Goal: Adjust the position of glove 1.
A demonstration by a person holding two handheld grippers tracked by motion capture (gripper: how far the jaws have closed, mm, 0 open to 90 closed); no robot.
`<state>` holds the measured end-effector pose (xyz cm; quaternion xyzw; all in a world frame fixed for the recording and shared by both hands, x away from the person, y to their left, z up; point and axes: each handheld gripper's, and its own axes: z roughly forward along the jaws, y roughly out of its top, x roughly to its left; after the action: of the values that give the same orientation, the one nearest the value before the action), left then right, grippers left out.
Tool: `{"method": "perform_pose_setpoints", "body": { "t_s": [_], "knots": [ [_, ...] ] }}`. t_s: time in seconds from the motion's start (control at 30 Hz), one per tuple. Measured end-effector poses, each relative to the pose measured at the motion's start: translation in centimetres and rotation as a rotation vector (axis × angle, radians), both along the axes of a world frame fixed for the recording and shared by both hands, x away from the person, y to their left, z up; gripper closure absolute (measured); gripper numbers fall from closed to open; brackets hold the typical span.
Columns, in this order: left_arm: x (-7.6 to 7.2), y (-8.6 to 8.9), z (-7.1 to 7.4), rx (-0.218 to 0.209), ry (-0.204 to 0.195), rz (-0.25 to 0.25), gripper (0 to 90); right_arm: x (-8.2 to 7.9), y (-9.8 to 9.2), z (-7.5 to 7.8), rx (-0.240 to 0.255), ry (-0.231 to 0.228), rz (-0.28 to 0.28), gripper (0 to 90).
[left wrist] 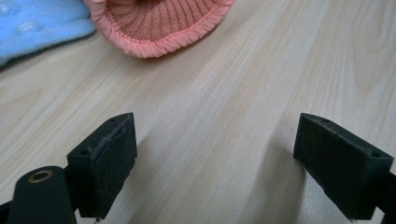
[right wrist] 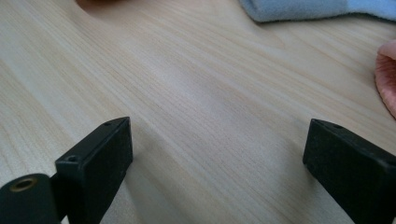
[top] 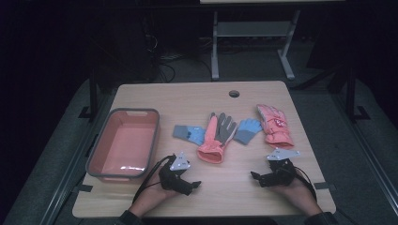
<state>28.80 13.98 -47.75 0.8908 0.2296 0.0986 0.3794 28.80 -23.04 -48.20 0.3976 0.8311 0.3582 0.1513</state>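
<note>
Several gloves lie across the middle of the wooden table (top: 197,96): a blue glove (top: 188,133), a pink-and-grey glove (top: 217,138), a second blue glove (top: 247,130) and a padded pink glove (top: 275,124). My left gripper (top: 193,185) rests low near the front edge, just below the pink-and-grey glove's cuff (left wrist: 159,23), jaws wide apart with only bare wood between them. My right gripper (top: 255,177) lies at the front right, below the padded pink glove, open as well, nothing between its pads (right wrist: 93,163).
A pink tub with a grey rim (top: 123,143) stands empty at the table's left. A round cable hole (top: 233,93) sits near the far edge. Another desk's legs (top: 215,47) stand beyond the table on the dark floor.
</note>
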Motion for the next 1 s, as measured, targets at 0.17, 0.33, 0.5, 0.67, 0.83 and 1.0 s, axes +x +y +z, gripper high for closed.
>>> {"method": "perform_pose_setpoints", "body": {
  "t_s": [0.17,0.33,0.5,0.67,0.83,1.0],
  "knots": [
    [0.0,0.1,0.0,0.001,0.001,-0.001,12.8,0.0,0.0,0.0,0.0,0.0,0.001,7.4],
    [0.2,0.0,0.0,0.0,0.003,-0.017,12.7,0.0,0.0,0.0,0.001,0.001,0.005,7.1],
    [0.2,0.0,0.0,-0.001,0.004,-0.008,12.7,0.1,-0.1,0.1,-0.005,0.003,0.022,9.4],
    [0.2,0.1,0.0,-0.002,0.003,-0.01,12.8,-0.2,0.1,0.6,-0.028,-0.003,0.008,22.5],
    [0.3,0.4,0.0,-0.007,0.002,-0.001,12.8,0.1,-0.2,1.6,-0.008,-0.035,-0.019,42.1],
    [0.3,0.5,0.0,0.002,0.001,-0.004,12.8,0.6,-0.1,2.3,0.007,-0.03,-0.013,62.2]
  ]
}}
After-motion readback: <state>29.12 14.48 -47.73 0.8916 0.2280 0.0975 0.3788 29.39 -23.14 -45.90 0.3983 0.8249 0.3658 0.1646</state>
